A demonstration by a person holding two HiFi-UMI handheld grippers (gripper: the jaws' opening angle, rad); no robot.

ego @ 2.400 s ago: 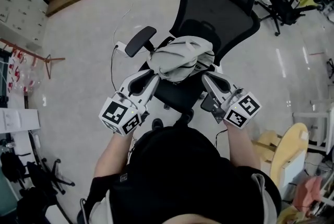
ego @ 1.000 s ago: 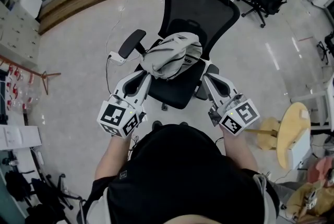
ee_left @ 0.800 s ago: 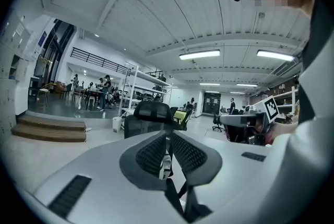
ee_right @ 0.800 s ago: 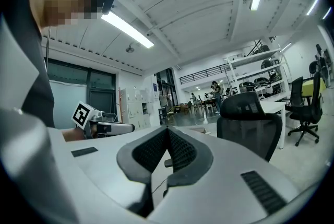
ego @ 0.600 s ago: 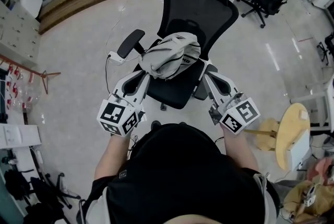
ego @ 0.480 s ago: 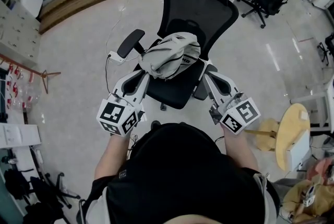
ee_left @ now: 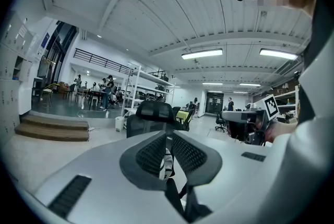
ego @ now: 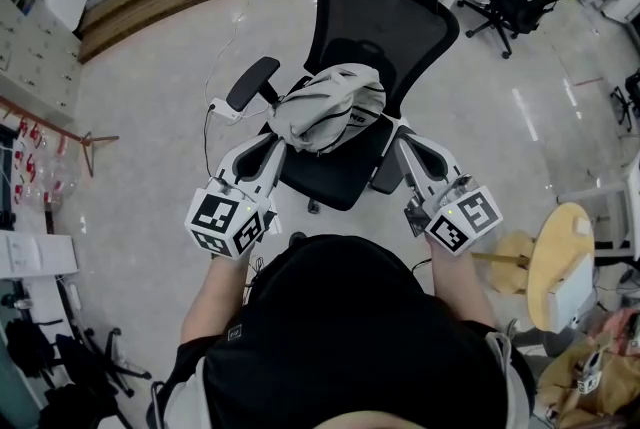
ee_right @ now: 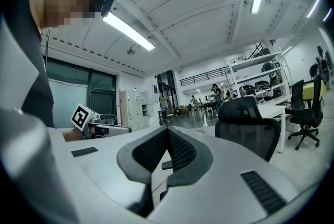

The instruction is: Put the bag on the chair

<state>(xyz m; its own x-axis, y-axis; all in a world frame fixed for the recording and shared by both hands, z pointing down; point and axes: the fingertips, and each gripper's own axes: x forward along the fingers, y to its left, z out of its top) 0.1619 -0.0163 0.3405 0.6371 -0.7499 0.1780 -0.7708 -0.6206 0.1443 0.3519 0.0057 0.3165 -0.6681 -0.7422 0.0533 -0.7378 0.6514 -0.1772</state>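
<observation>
The left gripper (ego: pixel 283 145) has its jaws shut tight. A thin bit of the bag (ego: pixel 325 107) is pinched between them. In the left gripper view, white cloth with black marks shows in the small gap between the two jaws. Dark strap-like bits show lower down in that gap.

The right gripper (ego: pixel 398 132) has its jaws shut too. Their tips meet, and they pinch the other side of the bag. In the right gripper view, something white shows in the gap behind the tips.

The bag is grey and white and all crumpled. It is right between the two pairs of jaws and touches the tips of both. The left jaws are at its left end and the right jaws are at its right end.

Past the jaw tips is the black chair (ego: pixel 385 12). Its seat (ego: pixel 335 179) is under the bag and under the jaw tips. Its tall back is just beyond the bag. I cannot tell if the bag touches the seat. One armrest (ego: pixel 252 82) sticks out just to the outer side of the left jaws.
</observation>
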